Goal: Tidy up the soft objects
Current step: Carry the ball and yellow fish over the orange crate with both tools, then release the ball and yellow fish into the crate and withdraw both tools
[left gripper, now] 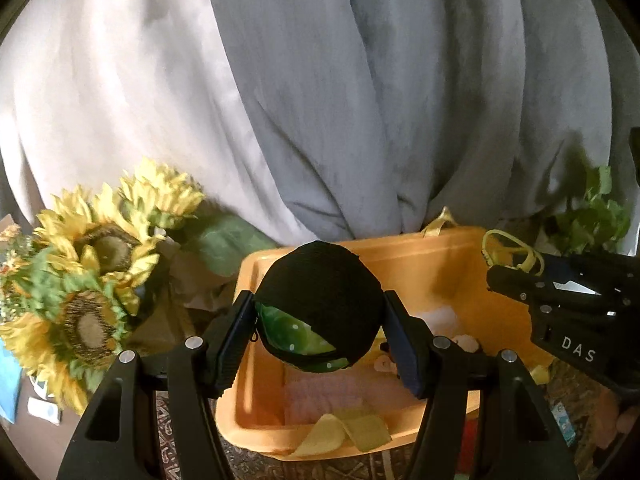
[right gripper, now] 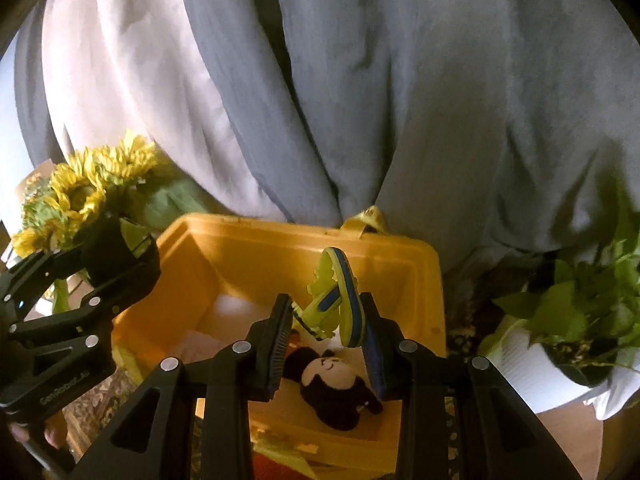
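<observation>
- Left tool [left gripper: 318, 322]: matte black linkage arms, silver round pins, ribbed black pads.
- Right tool [right gripper: 326, 330]: same black frame, silver pins; white "DAS" lettering on its side.

Grey curtain [left gripper: 360, 100], sunflowers [left gripper: 100, 248], potted green plant [right gripper: 580, 312], patterned rug [left gripper: 176, 436]

Orange-yellow bin [left gripper: 420, 264] — inside, a black-and-cream plush [right gripper: 336, 384]; black pouch [left gripper: 320, 296] with white-dotted green lining; lime-and-blue band [right gripper: 340, 300]; yellow sunflowers [left gripper: 100, 248] left — grey curtain [left gripper: 360, 80] far.

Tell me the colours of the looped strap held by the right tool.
Yellow-green with a blue stripe, clearest in the right wrist view.
</observation>
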The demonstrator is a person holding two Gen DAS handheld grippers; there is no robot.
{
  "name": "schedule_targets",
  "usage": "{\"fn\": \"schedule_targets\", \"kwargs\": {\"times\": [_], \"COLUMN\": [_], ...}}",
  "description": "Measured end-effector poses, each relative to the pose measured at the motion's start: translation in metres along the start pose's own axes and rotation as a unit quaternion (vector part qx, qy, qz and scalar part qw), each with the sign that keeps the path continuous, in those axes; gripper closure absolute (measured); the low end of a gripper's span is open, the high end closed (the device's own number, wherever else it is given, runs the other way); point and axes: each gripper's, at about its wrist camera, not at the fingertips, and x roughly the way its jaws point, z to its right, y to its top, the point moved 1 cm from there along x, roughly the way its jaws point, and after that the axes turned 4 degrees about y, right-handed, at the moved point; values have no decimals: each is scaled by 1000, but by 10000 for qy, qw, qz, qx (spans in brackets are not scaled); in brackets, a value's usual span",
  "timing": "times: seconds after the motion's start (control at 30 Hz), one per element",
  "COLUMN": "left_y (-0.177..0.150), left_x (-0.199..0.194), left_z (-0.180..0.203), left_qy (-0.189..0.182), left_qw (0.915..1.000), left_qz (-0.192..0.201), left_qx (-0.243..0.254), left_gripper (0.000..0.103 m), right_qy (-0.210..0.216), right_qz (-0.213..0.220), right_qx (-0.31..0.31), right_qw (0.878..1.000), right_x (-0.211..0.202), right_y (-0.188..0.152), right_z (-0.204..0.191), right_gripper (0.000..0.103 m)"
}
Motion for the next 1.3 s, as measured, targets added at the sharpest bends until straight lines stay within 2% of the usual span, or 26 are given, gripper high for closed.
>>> {"fn": "schedule_targets", "kwargs": {"times": [0.2,0.4,0.53,0.57,0.83,1.03,1.13,1.3], "left_y": [-5,-6,-4,-4,-4,-6,-5,-4], "left_x": [23,33,30,29,19,-5,-21,-45], "left_z": [4,6,6,6,5,4,5,9], "left_qy": [-111,-111,-48,-25,20,141,142,131], "left_qw": [9993,9988,9991,9992,9996,9998,9998,9996], "left_qz": [-346,-448,-372,-350,-272,-91,29,225], "left_qx": [132,151,175,188,84,-47,-97,-83], "left_gripper": [40,39,24,24,24,24,24,20], "right_qy": [17,55,109,108,37,-2,3,-138], "right_qz": [-280,-476,-549,-554,-431,-207,-47,303], "right_qx": [64,89,180,189,190,218,280,189], "right_qw": [9996,9988,9983,9982,9989,9995,9996,9993], "right_x": [20,29,30,30,20,-2,-18,-52], "right_y": [-1,-2,-2,-2,-2,-3,-4,-7], "right_z": [5,9,12,13,10,9,9,4], "right_gripper": [68,65,51,51,51,50,42,39]}}
